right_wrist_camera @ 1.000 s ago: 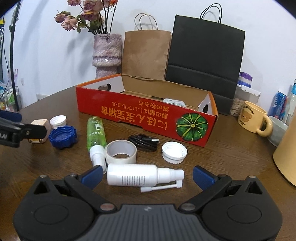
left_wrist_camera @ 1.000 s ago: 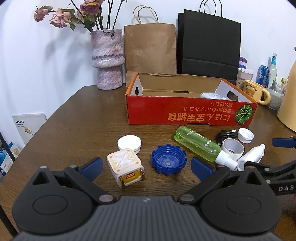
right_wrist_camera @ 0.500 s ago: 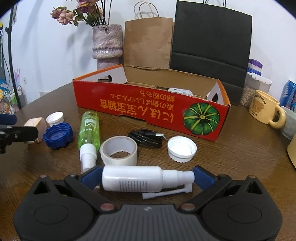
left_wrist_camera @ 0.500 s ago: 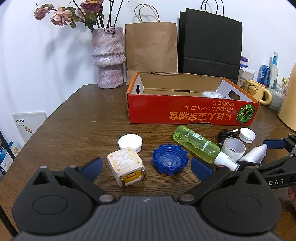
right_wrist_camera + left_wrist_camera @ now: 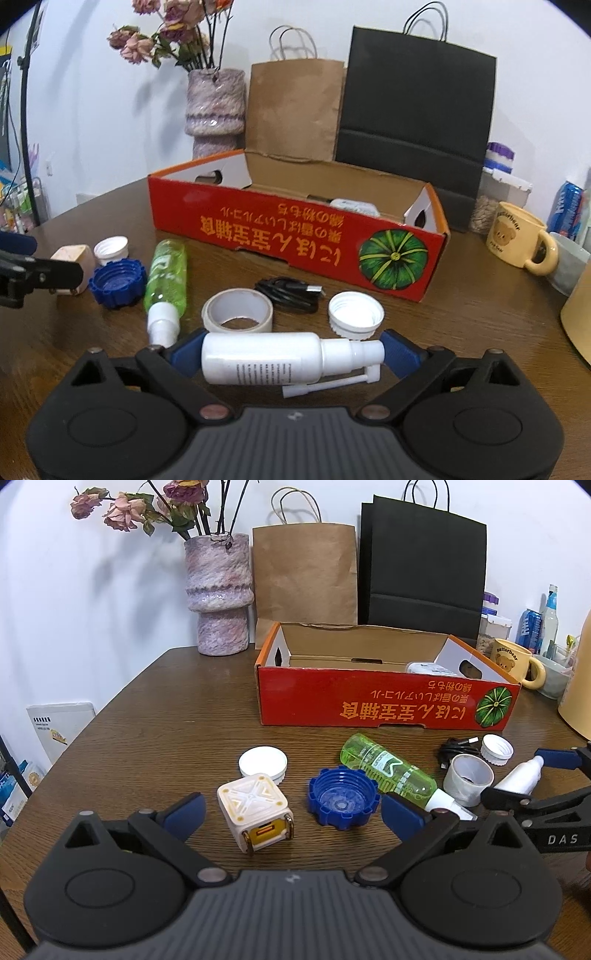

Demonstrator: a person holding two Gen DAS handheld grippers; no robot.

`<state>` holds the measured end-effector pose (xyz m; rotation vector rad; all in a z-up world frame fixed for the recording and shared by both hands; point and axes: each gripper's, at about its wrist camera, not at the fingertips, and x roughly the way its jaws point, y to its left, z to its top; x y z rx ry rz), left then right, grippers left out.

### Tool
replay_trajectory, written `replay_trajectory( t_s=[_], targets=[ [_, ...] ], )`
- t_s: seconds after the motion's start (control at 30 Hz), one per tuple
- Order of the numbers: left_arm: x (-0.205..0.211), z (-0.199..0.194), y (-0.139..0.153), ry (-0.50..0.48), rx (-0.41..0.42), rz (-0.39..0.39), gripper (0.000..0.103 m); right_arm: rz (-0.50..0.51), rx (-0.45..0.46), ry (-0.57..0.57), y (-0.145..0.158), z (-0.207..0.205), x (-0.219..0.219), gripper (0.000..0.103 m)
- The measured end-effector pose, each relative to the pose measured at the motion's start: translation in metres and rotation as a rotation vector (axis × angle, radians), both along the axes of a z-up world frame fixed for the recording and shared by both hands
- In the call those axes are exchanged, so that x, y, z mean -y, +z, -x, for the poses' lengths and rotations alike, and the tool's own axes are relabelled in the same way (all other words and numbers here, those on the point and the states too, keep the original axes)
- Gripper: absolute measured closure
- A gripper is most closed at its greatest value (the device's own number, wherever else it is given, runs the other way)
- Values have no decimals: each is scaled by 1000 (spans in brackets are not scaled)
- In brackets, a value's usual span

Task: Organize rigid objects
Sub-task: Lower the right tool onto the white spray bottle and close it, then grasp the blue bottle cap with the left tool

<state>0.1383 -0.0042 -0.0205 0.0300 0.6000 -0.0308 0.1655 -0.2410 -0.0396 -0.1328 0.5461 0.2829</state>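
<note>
A white spray bottle (image 5: 262,358) lies sideways on the wooden table between the fingers of my right gripper (image 5: 291,350). The jaws are closing, and the blue pads (image 5: 186,350) touch both of its ends. My left gripper (image 5: 291,810) hangs open low over the table, nothing held. A cream cube charger (image 5: 255,808) and a blue screw cap (image 5: 341,799) lie just ahead of its fingers. A green spray bottle (image 5: 384,768), a tape roll (image 5: 238,308), a white cap (image 5: 356,314), a white lid (image 5: 263,762) and a black cable (image 5: 288,293) lie nearby. The red cardboard box (image 5: 369,705) stands open behind them.
A stone vase (image 5: 218,594), a brown paper bag (image 5: 304,579) and a black paper bag (image 5: 421,565) line the wall. A yellow mug (image 5: 519,238), cans and jars crowd the right. A small white item (image 5: 354,206) lies in the box.
My right gripper has moved forward around the white spray bottle, and its jaws have narrowed onto the bottle's ends. The left gripper has stayed still.
</note>
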Motion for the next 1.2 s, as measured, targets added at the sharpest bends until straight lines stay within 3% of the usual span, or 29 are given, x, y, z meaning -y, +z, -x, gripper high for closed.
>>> replay_trajectory(
  t_s=[0.6, 0.8, 0.9, 1.07, 1.2],
  targets=[
    [21, -20, -16, -8, -19, -64, 0, -70, 96, -97, 16, 20, 16, 5],
    [20, -5, -6, 21, 78, -70, 0, -81, 104, -107, 17, 22, 18, 5],
    [23, 0, -3, -20, 99, -58, 1, -82, 103, -110, 16, 22, 18, 5],
    [33, -3, -7, -71, 75, -69, 31, -84, 103, -109, 16, 22, 18, 5],
    [37, -8, -13, -90, 46, -78, 41, -87, 103, -107, 17, 23, 19, 5]
  ],
)
